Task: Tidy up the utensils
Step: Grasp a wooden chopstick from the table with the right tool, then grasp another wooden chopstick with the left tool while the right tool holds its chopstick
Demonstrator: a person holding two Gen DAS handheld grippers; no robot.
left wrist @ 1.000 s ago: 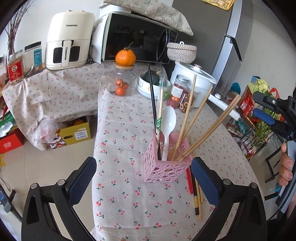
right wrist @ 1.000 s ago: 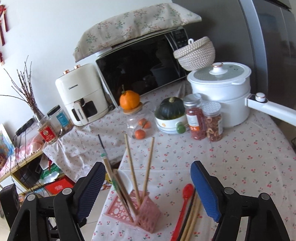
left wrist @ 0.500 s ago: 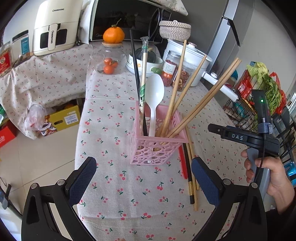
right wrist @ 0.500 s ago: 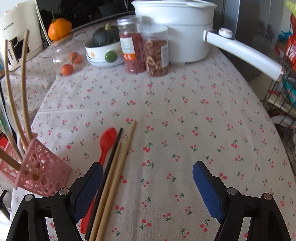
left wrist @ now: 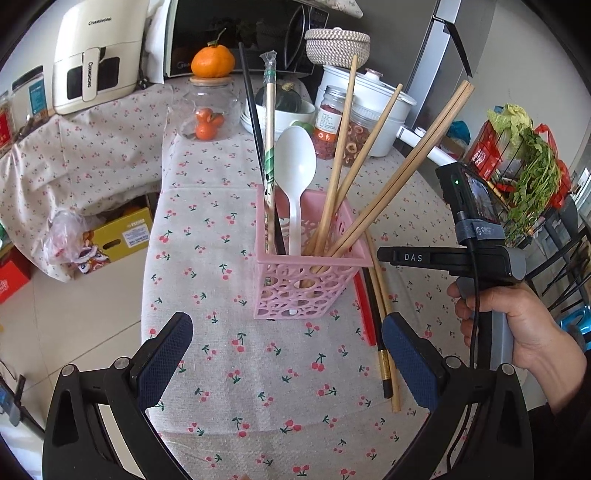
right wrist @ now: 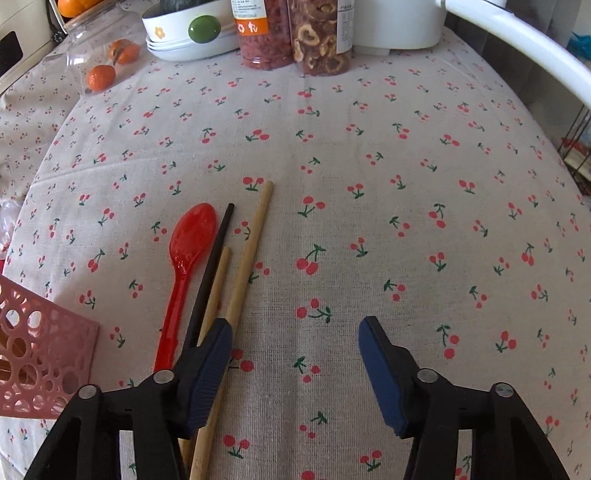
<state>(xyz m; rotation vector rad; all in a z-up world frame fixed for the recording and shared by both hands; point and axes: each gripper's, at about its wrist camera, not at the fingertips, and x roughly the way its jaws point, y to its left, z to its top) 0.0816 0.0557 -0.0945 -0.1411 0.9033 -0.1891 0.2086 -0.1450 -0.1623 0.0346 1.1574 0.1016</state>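
A pink perforated basket stands on the cherry-print tablecloth, holding a white spoon, several wooden chopsticks, a wrapped pair and a black one. My left gripper hangs open just in front of it, with nothing between its fingers. Right of the basket lie a red spoon, a black chopstick and two wooden chopsticks. My right gripper points steeply down over them and its jaws are closing. Its left finger overlaps the chopsticks; only bare cloth lies between the pads.
At the table's far end stand two jars, a bowl stack, a glass jar of tangerines and a white pot with a long handle. A wire rack of greens stands to the right. Boxes sit on the floor left.
My right gripper has dropped and tipped down toward the loose utensils, and its jaws have narrowed. The left gripper came a little lower and closer to the basket, then held still.
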